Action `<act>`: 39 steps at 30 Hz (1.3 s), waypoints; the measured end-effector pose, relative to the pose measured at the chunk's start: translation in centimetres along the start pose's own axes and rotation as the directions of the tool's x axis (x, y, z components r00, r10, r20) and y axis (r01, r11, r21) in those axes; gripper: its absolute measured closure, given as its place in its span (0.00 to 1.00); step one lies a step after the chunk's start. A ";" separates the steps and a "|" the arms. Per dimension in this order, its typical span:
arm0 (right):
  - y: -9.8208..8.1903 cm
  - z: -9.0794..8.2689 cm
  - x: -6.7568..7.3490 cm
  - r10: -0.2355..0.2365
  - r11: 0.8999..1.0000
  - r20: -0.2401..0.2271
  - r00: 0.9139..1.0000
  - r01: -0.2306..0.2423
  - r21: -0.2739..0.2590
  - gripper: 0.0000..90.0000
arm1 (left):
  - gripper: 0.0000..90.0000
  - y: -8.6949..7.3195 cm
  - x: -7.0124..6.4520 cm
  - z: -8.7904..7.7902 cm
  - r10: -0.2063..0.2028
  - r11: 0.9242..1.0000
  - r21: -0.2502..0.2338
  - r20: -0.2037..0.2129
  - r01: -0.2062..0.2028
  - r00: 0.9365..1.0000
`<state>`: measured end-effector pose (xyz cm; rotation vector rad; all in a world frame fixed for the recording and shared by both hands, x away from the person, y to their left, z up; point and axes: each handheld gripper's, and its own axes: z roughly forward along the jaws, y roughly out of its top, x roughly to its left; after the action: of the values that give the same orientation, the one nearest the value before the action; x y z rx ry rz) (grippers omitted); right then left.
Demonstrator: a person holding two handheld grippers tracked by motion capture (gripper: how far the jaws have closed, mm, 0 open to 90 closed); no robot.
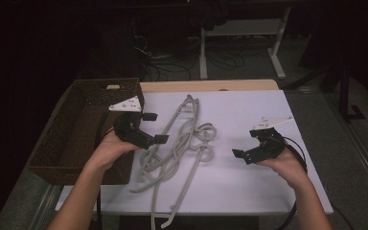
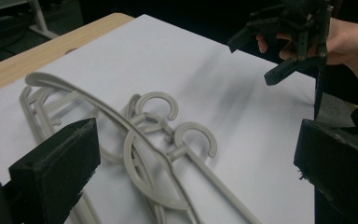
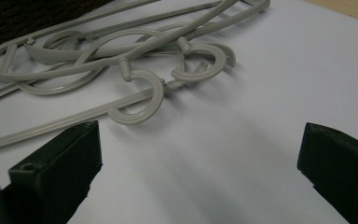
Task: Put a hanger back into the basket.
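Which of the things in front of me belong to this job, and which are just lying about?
In play: grey hangers, tangled on the white sheet; left gripper and right gripper, both open and empty.

Lying about, probably: wicker basket; desk frame and cables behind.

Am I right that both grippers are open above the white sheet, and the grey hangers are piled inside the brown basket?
Not quite. The grey hangers lie in a tangle on the white sheet, beside the brown basket, not inside it; the high view shows this. The rest holds: the left gripper and right gripper both have their jaws open.
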<state>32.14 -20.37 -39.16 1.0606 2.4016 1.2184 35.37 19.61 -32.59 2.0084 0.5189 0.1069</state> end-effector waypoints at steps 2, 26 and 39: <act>0.0 0.0 -0.1 0.001 1.000 -0.001 1.000 -0.001 -0.003 0.00 | 0.00 0.2 -0.1 0.5 0.003 1.000 0.001 0.007 -0.003 1.000; -0.1 -0.3 -0.1 0.005 1.000 0.002 1.000 -0.005 -0.011 0.00 | 0.00 -1.6 -2.0 4.2 0.008 0.997 0.075 0.013 -0.009 1.000; -0.2 -0.5 0.0 0.004 1.000 0.005 1.000 -0.004 -0.015 0.00 | 0.00 -4.0 -2.7 6.1 0.004 0.990 0.142 -0.002 -0.003 1.000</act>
<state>31.77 -20.78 -39.03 1.0638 2.3838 1.2319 33.43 15.06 -38.53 2.1480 0.5370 0.0759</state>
